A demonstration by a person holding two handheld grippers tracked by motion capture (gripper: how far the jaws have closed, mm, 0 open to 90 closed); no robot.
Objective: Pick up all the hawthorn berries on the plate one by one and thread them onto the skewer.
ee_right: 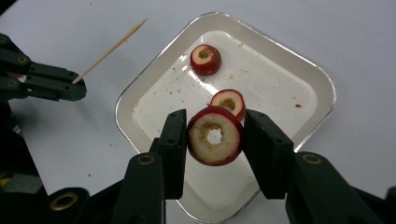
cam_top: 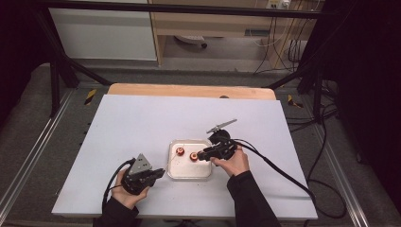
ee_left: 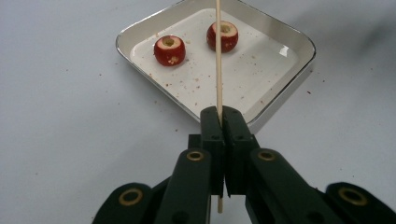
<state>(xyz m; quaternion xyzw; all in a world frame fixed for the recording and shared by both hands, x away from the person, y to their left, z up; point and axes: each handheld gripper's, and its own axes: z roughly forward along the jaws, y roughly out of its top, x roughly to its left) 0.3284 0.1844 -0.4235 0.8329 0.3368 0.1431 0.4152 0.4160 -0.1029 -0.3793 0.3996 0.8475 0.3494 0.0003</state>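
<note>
Left hand-held gripper point(ee_left: 219, 122) clamps a wooden skewer point(ee_left: 218, 56); right hand-held gripper point(ee_right: 214, 135) grips a cored fruit slice point(ee_right: 215, 136) above the tray point(ee_right: 308, 74)

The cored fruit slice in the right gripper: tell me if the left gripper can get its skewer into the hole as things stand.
Probably yes. The left gripper holds the skewer aimed over the tray; the right gripper holds the slice up with its cored hole facing outward, nothing between them. The skewer would need re-aiming.

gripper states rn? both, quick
Left gripper: closed on the wooden skewer.
Right gripper: closed on a cored red fruit above the tray.
</note>
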